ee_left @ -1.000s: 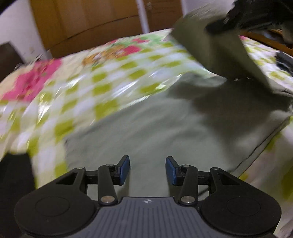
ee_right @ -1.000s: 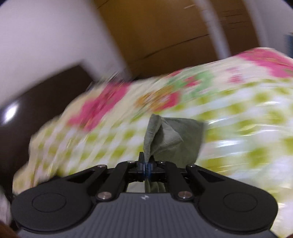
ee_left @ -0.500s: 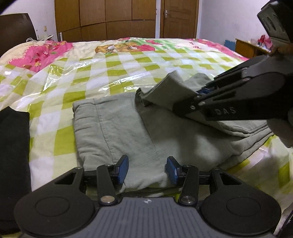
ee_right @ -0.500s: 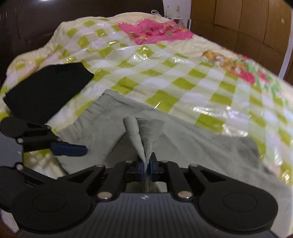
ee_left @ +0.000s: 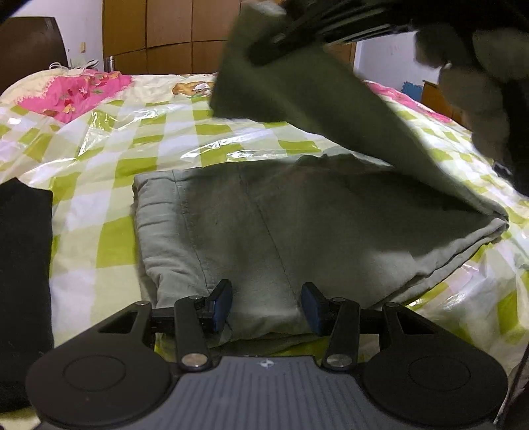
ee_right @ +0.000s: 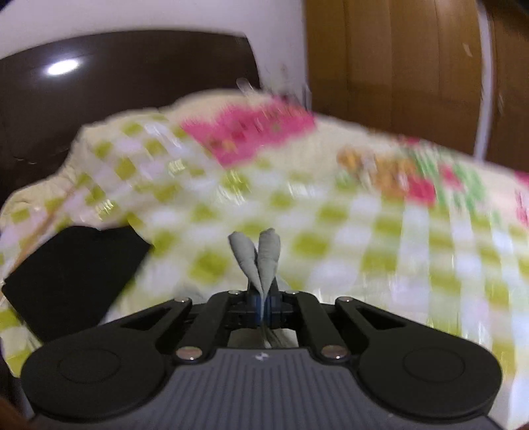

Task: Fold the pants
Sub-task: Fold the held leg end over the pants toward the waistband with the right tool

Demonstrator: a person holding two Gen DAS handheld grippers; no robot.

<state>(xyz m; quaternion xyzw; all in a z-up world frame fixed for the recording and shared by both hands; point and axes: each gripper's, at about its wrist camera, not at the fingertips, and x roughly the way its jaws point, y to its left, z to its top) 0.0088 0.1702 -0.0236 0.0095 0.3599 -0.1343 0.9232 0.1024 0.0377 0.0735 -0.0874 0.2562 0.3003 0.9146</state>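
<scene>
Grey-green pants (ee_left: pixel 264 231) lie partly folded on the checked bedspread (ee_left: pixel 139 132). My left gripper (ee_left: pixel 266 306) is open, its blue pads either side of the near edge of the pants, just above the cloth. My right gripper (ee_right: pixel 263 306) is shut on the leg ends of the pants (ee_right: pixel 259 259), which stick up between the pads. In the left wrist view the right gripper (ee_left: pixel 317 23) holds that flap (ee_left: pixel 314 99) high above the lower layer, at the top right.
A black folded garment (ee_left: pixel 23 281) lies left of the pants, also in the right wrist view (ee_right: pixel 69 278). A dark headboard (ee_right: pixel 115 76) and wooden wardrobes (ee_left: pixel 172 36) stand behind the bed. A nightstand (ee_left: pixel 436 96) is at the right.
My right gripper has lifted the pants flap from low over the lower layer up and away; its view swung up and is blurred. My left gripper stays open at the near edge.
</scene>
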